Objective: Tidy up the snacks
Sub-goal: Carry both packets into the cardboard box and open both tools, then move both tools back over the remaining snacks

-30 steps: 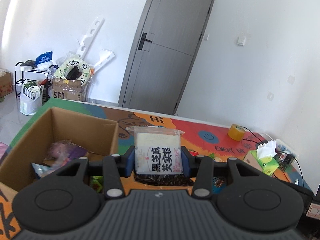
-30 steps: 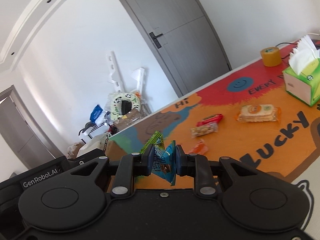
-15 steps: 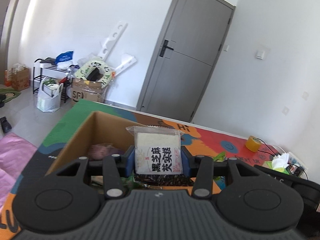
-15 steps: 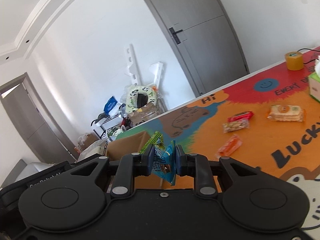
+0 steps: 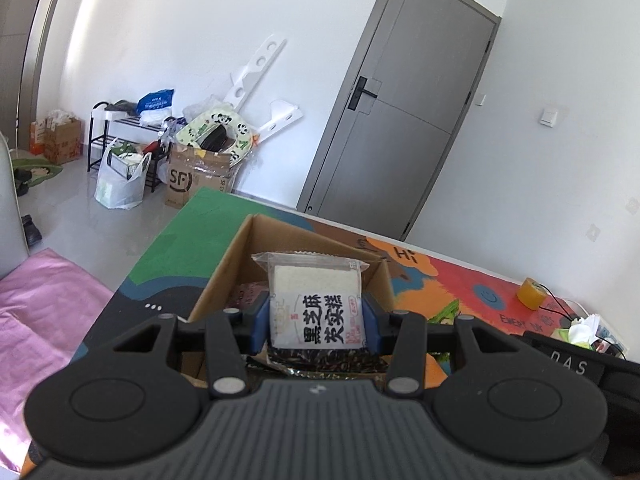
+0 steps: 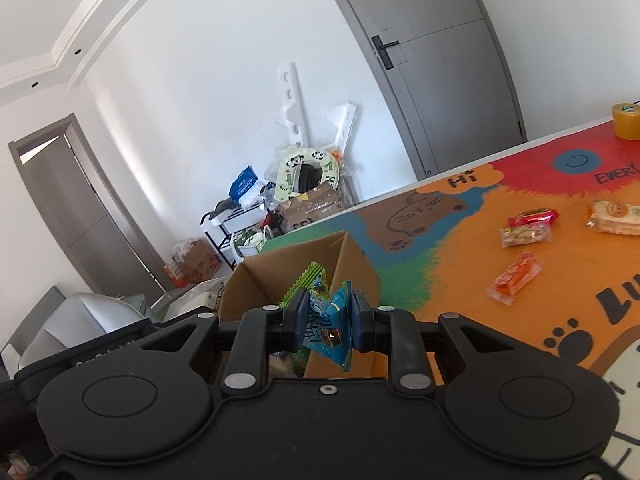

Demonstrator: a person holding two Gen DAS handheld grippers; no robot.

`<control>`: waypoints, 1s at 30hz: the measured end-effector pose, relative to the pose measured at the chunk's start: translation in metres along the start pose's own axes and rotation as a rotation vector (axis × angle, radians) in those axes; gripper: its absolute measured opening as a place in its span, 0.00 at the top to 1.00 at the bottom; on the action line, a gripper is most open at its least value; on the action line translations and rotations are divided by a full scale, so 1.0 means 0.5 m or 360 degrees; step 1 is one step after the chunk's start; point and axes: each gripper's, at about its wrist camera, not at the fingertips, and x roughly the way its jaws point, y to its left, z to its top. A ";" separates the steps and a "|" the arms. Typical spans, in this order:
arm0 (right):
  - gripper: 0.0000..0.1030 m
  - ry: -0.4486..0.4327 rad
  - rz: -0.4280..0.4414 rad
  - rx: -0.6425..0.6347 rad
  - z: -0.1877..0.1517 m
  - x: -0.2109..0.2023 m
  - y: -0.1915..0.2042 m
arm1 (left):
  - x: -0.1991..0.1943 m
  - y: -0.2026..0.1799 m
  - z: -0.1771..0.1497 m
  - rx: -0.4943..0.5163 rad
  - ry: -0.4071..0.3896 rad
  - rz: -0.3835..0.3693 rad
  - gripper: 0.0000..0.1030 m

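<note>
Snacks sit in both of my jaws right now. My left gripper (image 5: 316,326) pinches a white sesame snack pack (image 5: 316,304) with big black letters, and holds it upright. The pack sits over the open cardboard box (image 5: 224,276) on the desk (image 5: 176,240). I can see some other snacks down inside the box, but they are mostly hidden.

My right gripper (image 6: 327,320) pinches a small blue snack bag (image 6: 329,322), crumpled between the pads. A green snack bag (image 6: 305,284) pokes up just behind it; I cannot tell if my jaws hold that one too. In the right wrist view the box sits just ahead of this gripper and a bit to the left.

Further right, more snacks lie on the orange part of the desk: an orange packet (image 6: 516,276), a nut bar (image 6: 525,235), a red bar (image 6: 533,216) and a cracker pack (image 6: 616,218). A yellow tape roll (image 6: 626,121) stands far back.

I think the next step is to drop both snacks in the box. Things could go wrong. My two grippers are close together over one small box, so they might bump. If I open the right jaws too soon, the blue bag could land on the desk or hit the box wall. The white pack is wide and stiff, so it might catch on the box rim and stay there.
</note>
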 end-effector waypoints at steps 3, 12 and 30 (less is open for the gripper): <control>0.77 0.0029 -0.0004 -0.0015 -0.004 0.014 0.011 | 0.009 0.018 -0.001 -0.0024 0.0021 0.0022 0.56; 0.77 0.0105 0.0032 -0.0056 -0.017 0.049 0.053 | 0.003 0.065 0.018 -0.0119 0.0020 0.0079 0.41; 0.50 0.0049 -0.0090 0.0039 -0.001 -0.007 -0.006 | 0.015 0.019 0.013 -0.0080 0.0086 0.0086 0.21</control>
